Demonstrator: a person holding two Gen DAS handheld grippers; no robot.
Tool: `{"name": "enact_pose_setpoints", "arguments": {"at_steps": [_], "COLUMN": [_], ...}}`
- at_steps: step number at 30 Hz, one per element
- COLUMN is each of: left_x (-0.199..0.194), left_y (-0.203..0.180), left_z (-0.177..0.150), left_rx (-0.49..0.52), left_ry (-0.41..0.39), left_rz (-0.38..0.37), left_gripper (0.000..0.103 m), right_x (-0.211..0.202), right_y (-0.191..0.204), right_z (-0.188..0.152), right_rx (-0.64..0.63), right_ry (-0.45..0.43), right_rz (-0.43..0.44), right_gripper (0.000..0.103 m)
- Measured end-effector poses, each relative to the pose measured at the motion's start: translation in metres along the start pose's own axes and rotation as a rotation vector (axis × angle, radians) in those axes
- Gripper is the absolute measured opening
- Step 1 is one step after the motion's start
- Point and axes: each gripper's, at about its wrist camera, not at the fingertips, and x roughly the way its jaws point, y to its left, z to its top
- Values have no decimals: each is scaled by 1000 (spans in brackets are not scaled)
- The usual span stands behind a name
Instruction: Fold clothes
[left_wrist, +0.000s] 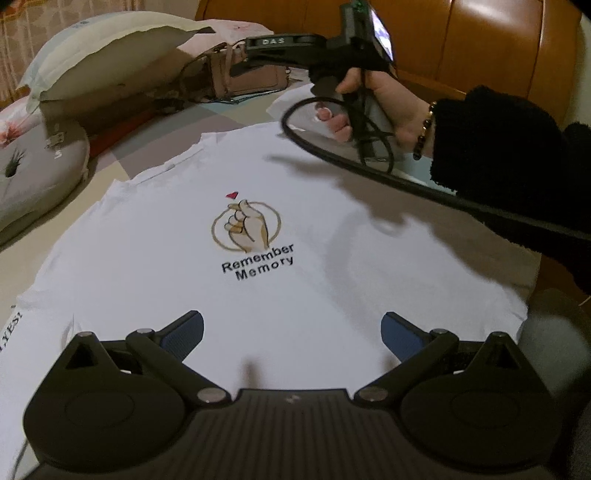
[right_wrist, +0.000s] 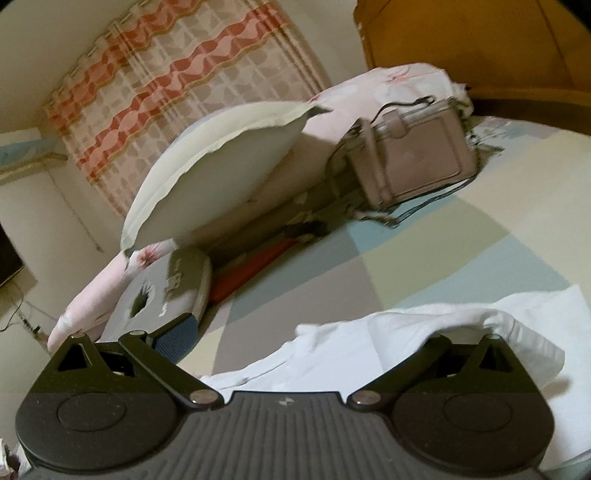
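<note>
Your white cotton T-shirt (left_wrist: 177, 258), printed with a finger-heart emblem and the words "Remember Memory" (left_wrist: 255, 236), lies spread flat, print side up, on the pastel patchwork bedsheet (right_wrist: 424, 251).

Left gripper (left_wrist: 291, 332): it hangs directly over the lower part of the shirt, below the print. Its blue-padded fingers (left_wrist: 186, 334) stand wide apart with nothing between them. Contact with the fabric cannot be confirmed.

Right gripper (right_wrist: 295, 339): in the left wrist view your right hand (left_wrist: 373, 110), in a black fleece sleeve (left_wrist: 498, 147) with a beaded bracelet (left_wrist: 424, 129), holds it raised above the shirt's far right shoulder. Its own camera shows the fingers spread wide; one blue pad (right_wrist: 177, 339) is clear, the other is hidden behind a raised fold of white fabric (right_wrist: 424, 332). Whether that fold rests on the finger cannot be told. Nothing is clamped.

Beyond the shirt, well apart from both grippers: a cream pillow (right_wrist: 221, 162), a taupe leather handbag (right_wrist: 417, 158), and a grey cushion (left_wrist: 37, 173) at the left edge.
</note>
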Motion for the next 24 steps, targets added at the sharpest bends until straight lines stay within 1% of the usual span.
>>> {"name": "enact_pose_setpoints", "arguments": {"at_steps": [8,14,24], "left_x": [1,-1,-6], "left_y": [-4,-3,-2], "left_z": [-16,-27,-38], "left_rx": [18,-1,-24], "left_ry": [23,29,26], "left_rz": [7,7,9], "left_gripper": [102,102,102], "right_x": [14,24,40], "right_y": [25,44,82], "right_z": [-17,-26,-43], "right_rx": [-54,-77,-122], "right_ry": [40,63,119], "right_rz": [27,52,121], "right_gripper": [103,103,103]}}
